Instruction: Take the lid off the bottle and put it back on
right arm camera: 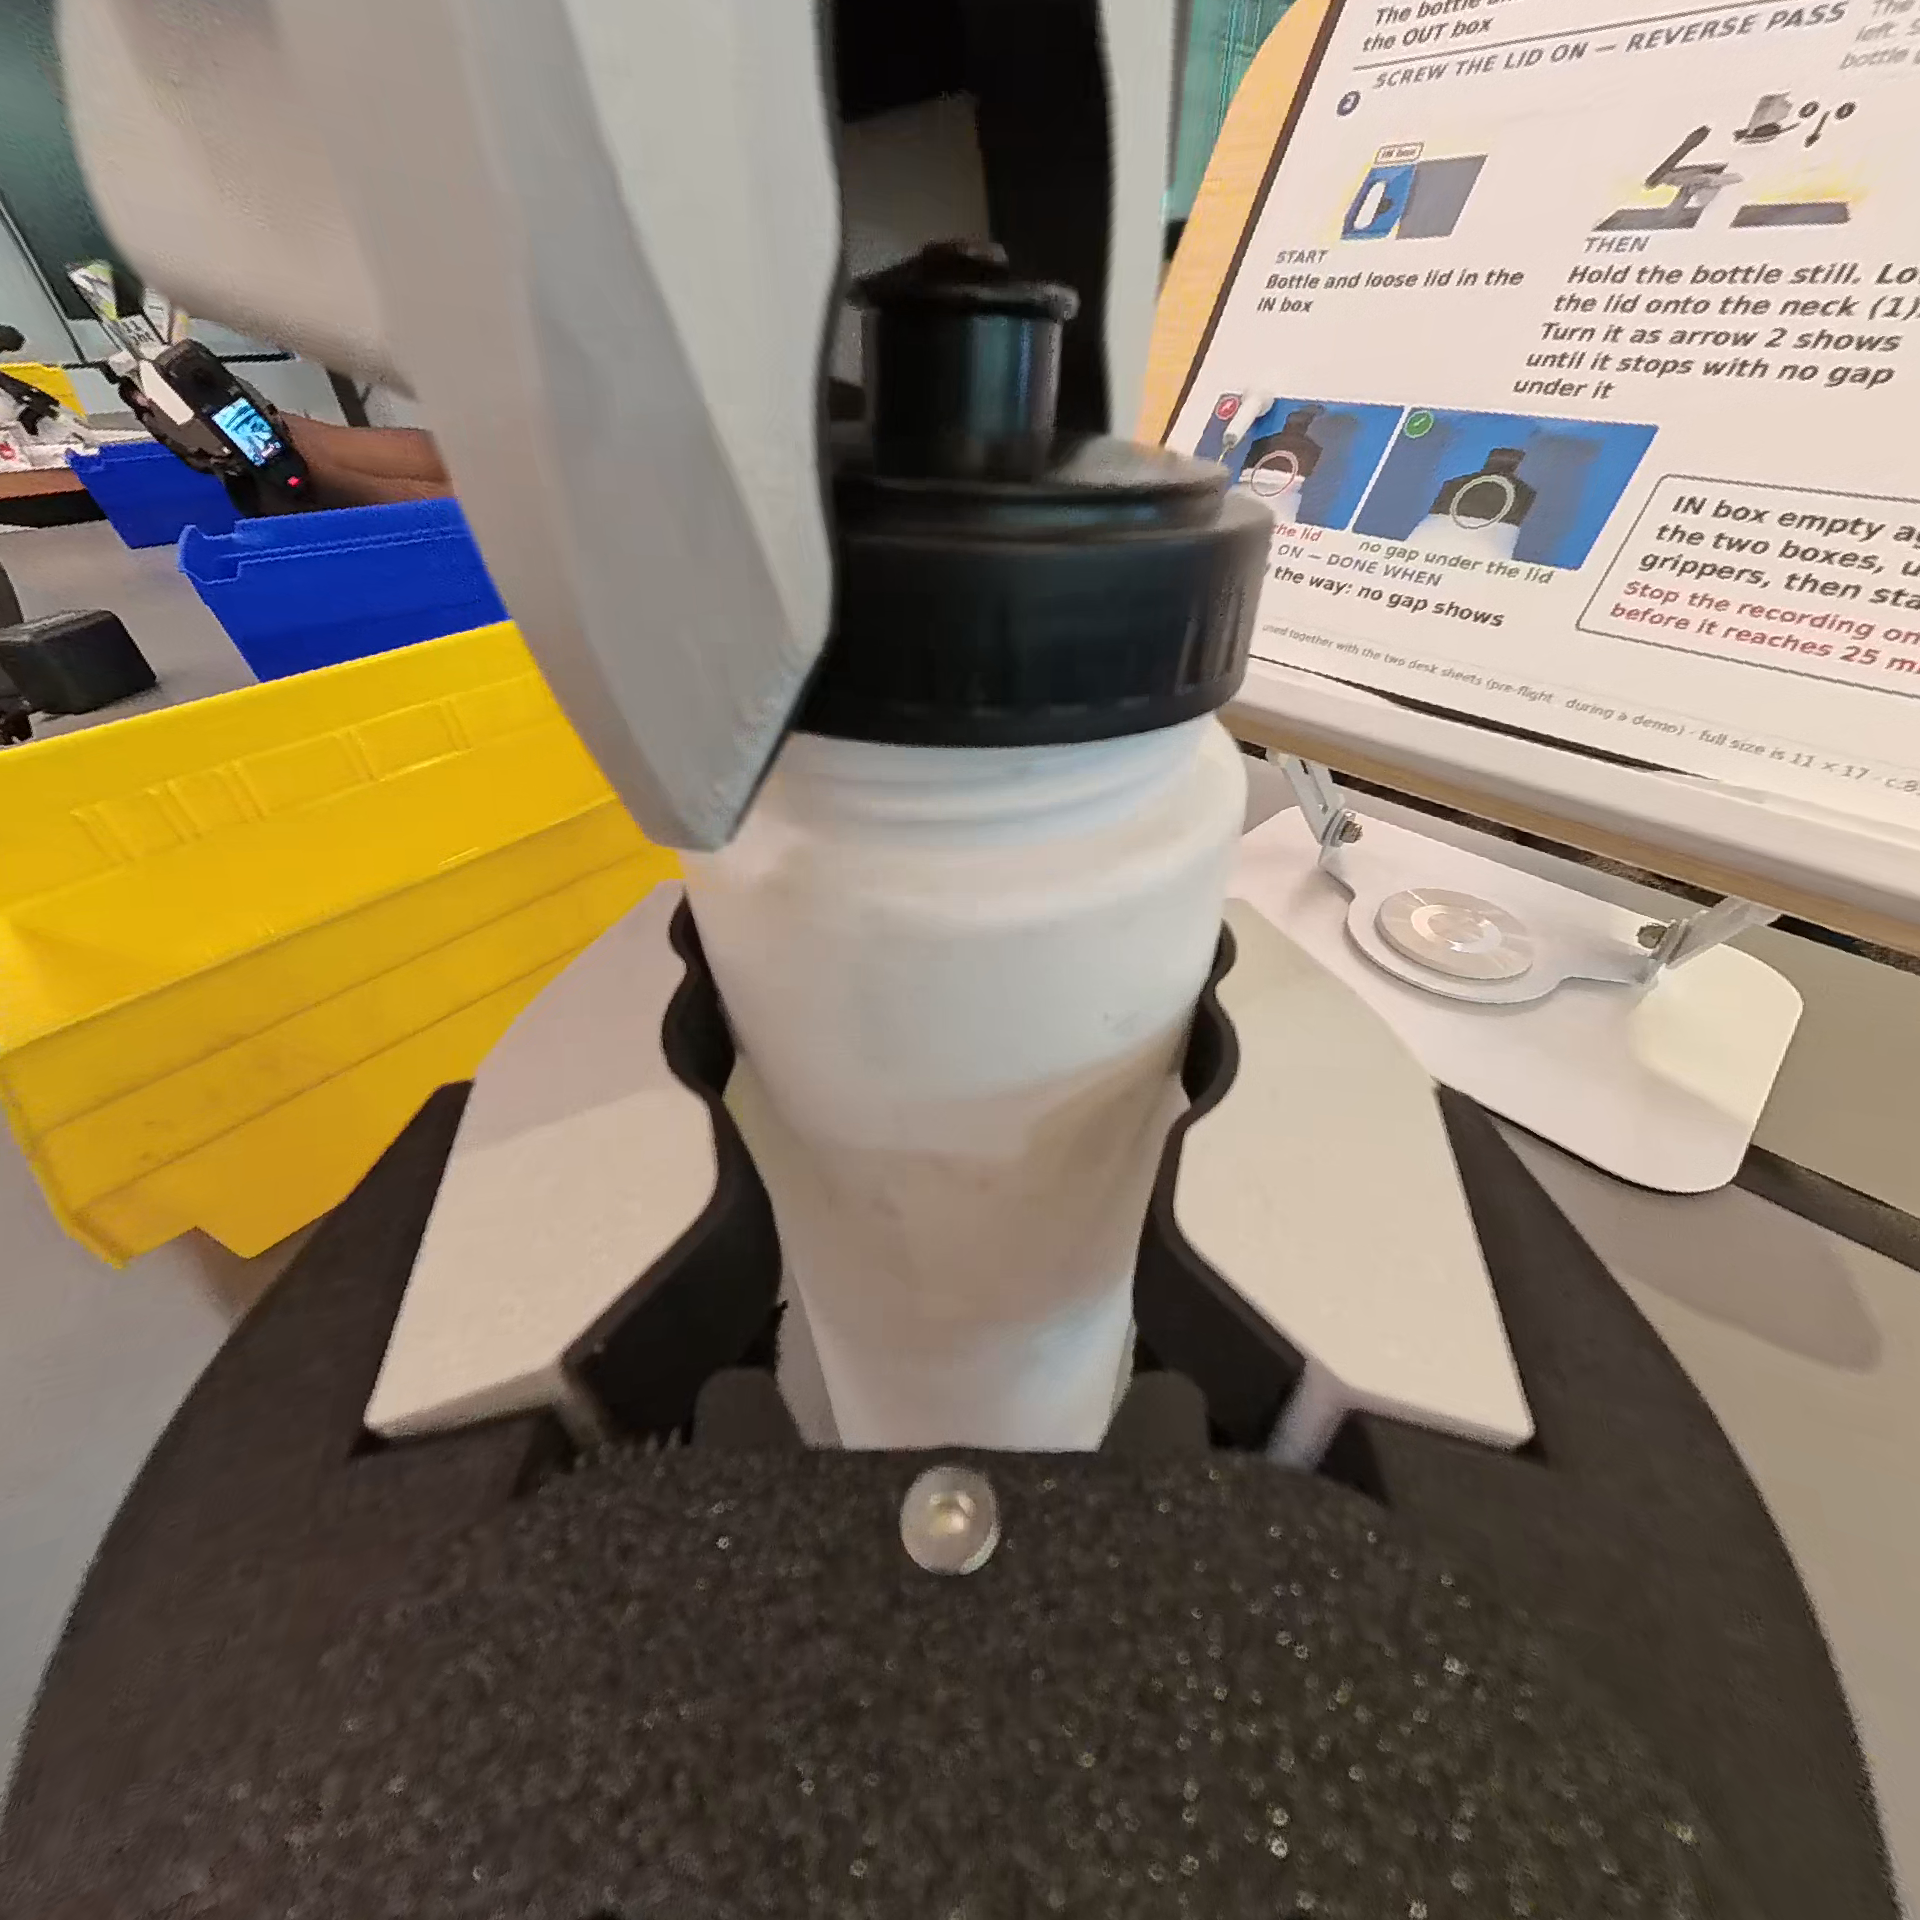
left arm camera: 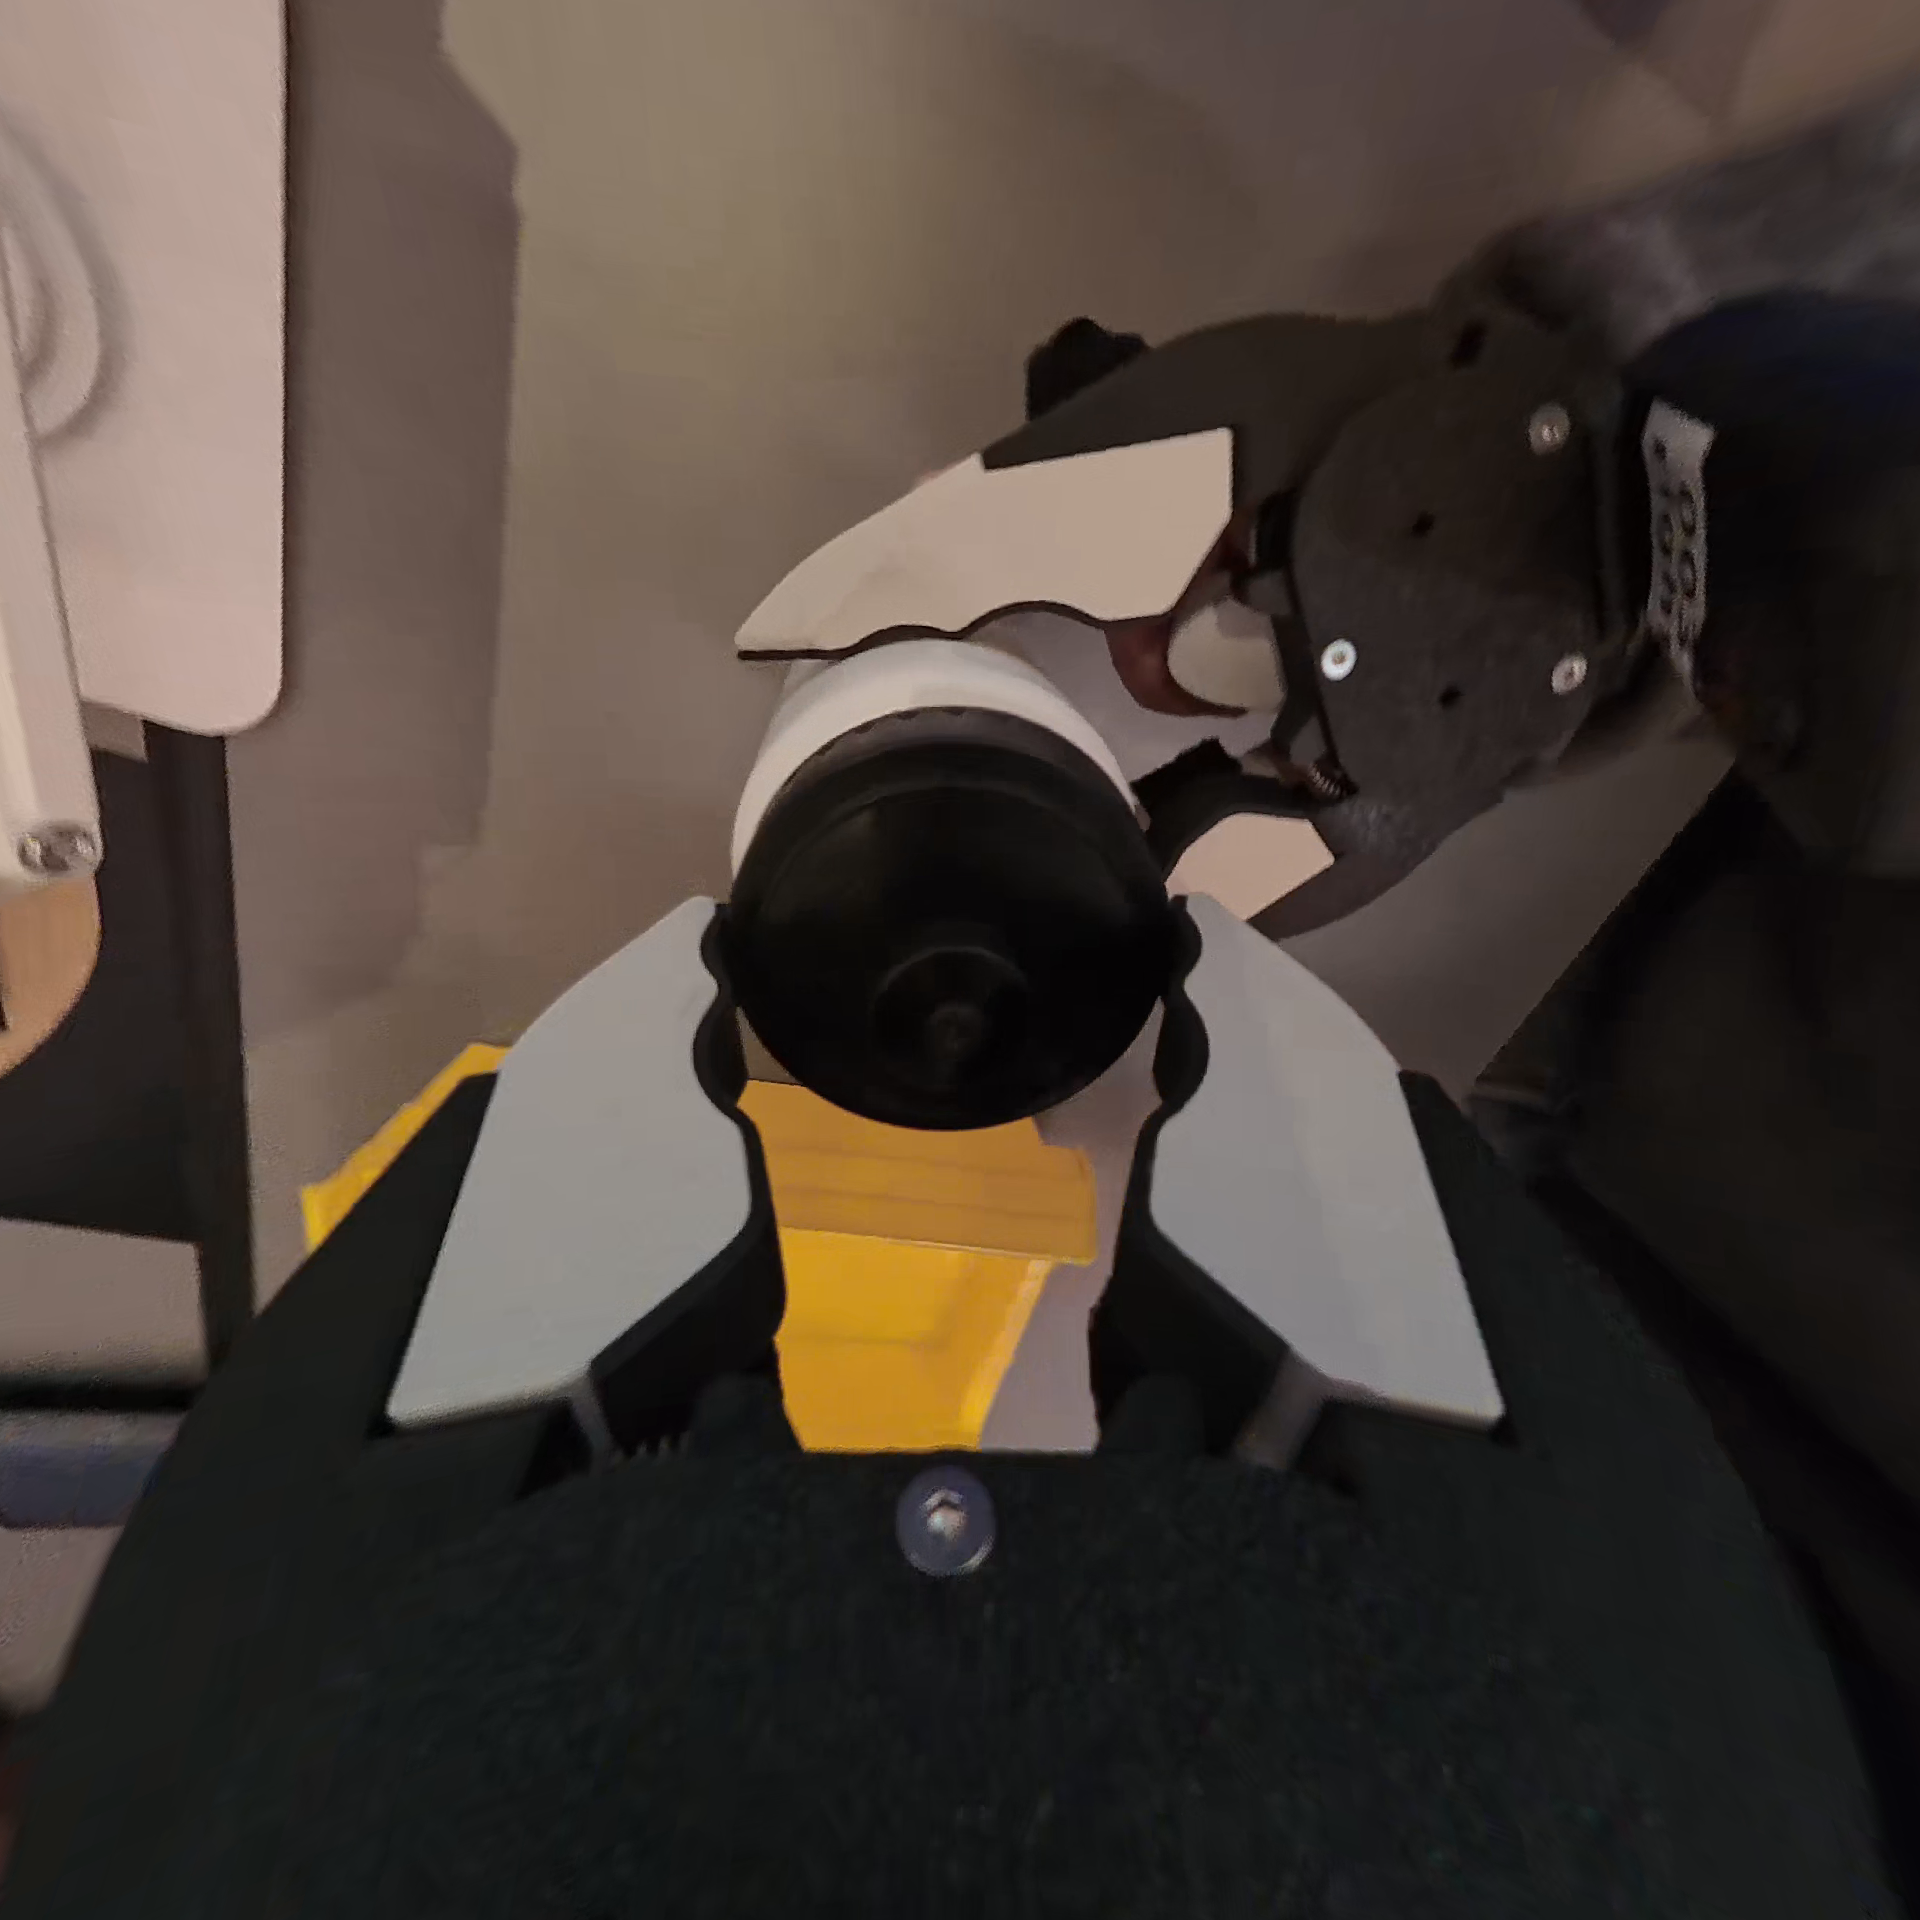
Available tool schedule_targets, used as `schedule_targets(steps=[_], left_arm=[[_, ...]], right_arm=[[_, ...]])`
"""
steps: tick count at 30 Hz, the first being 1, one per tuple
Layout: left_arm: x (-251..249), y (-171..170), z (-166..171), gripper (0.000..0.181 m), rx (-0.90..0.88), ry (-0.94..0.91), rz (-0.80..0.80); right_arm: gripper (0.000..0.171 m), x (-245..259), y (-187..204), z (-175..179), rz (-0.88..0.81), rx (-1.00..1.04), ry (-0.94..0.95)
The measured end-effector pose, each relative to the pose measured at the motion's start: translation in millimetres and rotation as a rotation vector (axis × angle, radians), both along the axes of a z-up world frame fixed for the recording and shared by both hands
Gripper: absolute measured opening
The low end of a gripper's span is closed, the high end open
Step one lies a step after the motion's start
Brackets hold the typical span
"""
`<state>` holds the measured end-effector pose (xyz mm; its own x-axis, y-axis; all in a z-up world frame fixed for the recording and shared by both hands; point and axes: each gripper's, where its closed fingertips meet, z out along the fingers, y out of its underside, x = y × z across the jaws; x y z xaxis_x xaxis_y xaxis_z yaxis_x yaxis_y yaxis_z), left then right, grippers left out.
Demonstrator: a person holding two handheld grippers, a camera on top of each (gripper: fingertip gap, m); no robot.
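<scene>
A white bottle (right arm camera: 966,1039) stands upright with its black lid (right arm camera: 1039,623) sitting on the neck. My right gripper (right arm camera: 956,956) is shut on the bottle's body, one finger on each side. In the left wrist view I look down on the lid (left arm camera: 945,935) from above. My left gripper (left arm camera: 948,966) is shut on the lid, its fingers pressed on the rim left and right. One left finger (right arm camera: 623,416) shows in the right wrist view against the lid's left side. A right-gripper finger (left arm camera: 987,551) lies across the bottle (left arm camera: 914,686).
A yellow bin (right arm camera: 260,883) sits just left of the bottle and shows below the lid (left arm camera: 914,1247). Blue bins (right arm camera: 332,582) stand behind it. An instruction sheet (right arm camera: 1610,416) on a white stand (right arm camera: 1558,1039) is close on the right. Another device (right arm camera: 208,416) lies far left.
</scene>
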<state>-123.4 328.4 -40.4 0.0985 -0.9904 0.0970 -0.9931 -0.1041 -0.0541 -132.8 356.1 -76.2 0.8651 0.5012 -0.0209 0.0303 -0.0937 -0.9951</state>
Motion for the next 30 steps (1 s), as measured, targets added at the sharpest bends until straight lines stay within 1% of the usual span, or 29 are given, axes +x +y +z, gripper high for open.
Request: schedule_targets(steps=[4,8,10,14,18,24,26,28,30], left_arm=[[-0.3,0.0,-2.1,0.077,0.079,0.015,0.196],[1.0,-0.5,-1.4,0.077,0.1,0.016,0.421],[1.2,-0.6,-1.3,0.077,0.1,0.014,0.528],[1.0,-1.9,-0.8,0.077,0.101,0.04,0.66],[6.3,0.4,2.5,0.077,0.029,0.01,0.839],[6.2,11.0,15.2,0.077,0.069,-0.02,0.905],[4.8,14.4,21.0,0.077,0.084,-0.028,0.876],[0.1,20.5,28.6,0.077,0.132,-0.045,0.807],[3.6,22.3,40.4,0.077,0.117,-0.162,0.754]], right_arm=[[0.087,-0.3,-0.3,-0.1,-0.017,0.0,-0.005],[0.087,0.1,-0.4,0.2,-0.019,0.007,0.0],[0.087,-0.4,-0.2,0.2,-0.017,0.009,0.002],[0.087,-0.7,-0.9,0.4,-0.013,0.012,0.003],[0.087,2.0,0.6,0.5,-0.021,0.009,0.012],[0.087,2.0,0.5,0.4,-0.019,0.01,0.01],[0.087,2.0,0.2,0.4,-0.017,0.009,0.009],[0.087,1.9,0.2,0.4,-0.016,0.01,0.011],[0.087,1.9,0.4,0.5,-0.012,0.011,0.012]])
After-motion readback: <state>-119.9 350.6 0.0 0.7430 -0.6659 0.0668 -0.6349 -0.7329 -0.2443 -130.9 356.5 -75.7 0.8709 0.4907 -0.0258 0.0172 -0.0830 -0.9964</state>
